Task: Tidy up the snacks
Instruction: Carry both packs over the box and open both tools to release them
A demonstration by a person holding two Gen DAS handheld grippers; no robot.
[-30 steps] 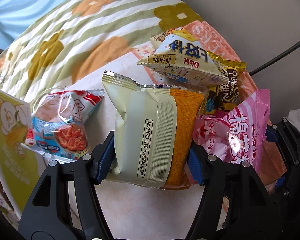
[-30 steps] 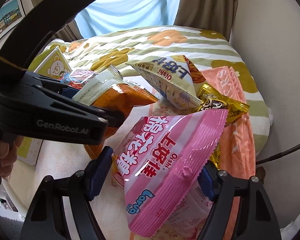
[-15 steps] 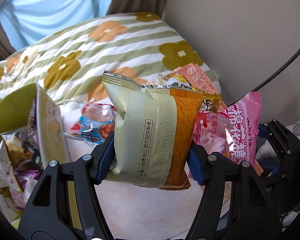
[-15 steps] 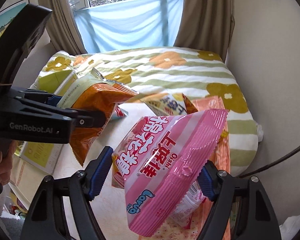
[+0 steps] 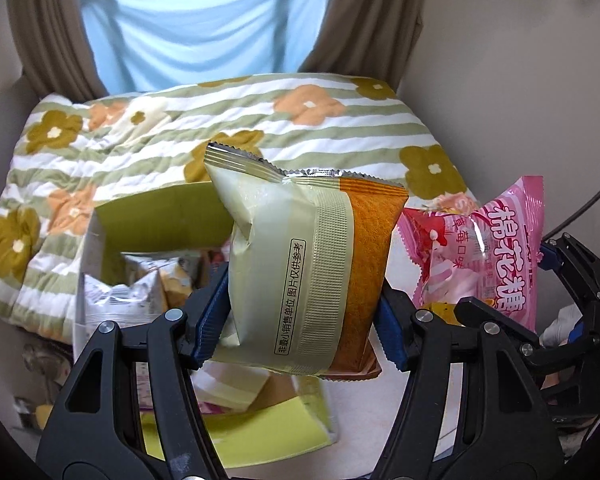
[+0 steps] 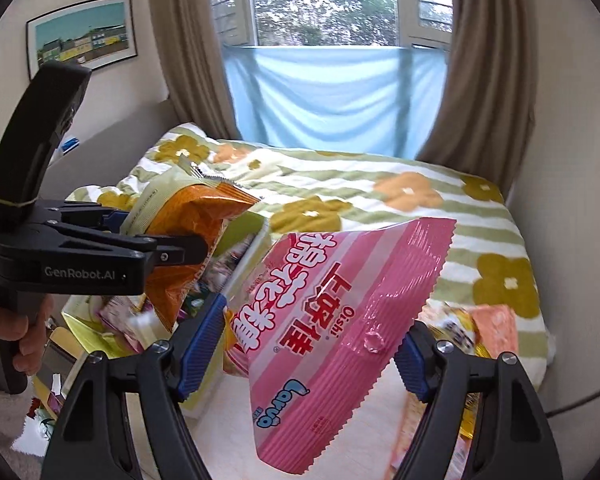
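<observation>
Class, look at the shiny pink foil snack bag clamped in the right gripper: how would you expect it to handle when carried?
The shiny pink foil snack bag probably weighs little, since it looks puffed. Its glossy film may slip between the right gripper pads. It likely flops: its lower corner hangs unsupported.

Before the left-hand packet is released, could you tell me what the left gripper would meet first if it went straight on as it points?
Probably the open green box just beyond the left gripper and its orange-and-cream packet; depth is unclear.

both snack bags (image 5: 300, 264) higher, above box (image 5: 160, 220)
</observation>
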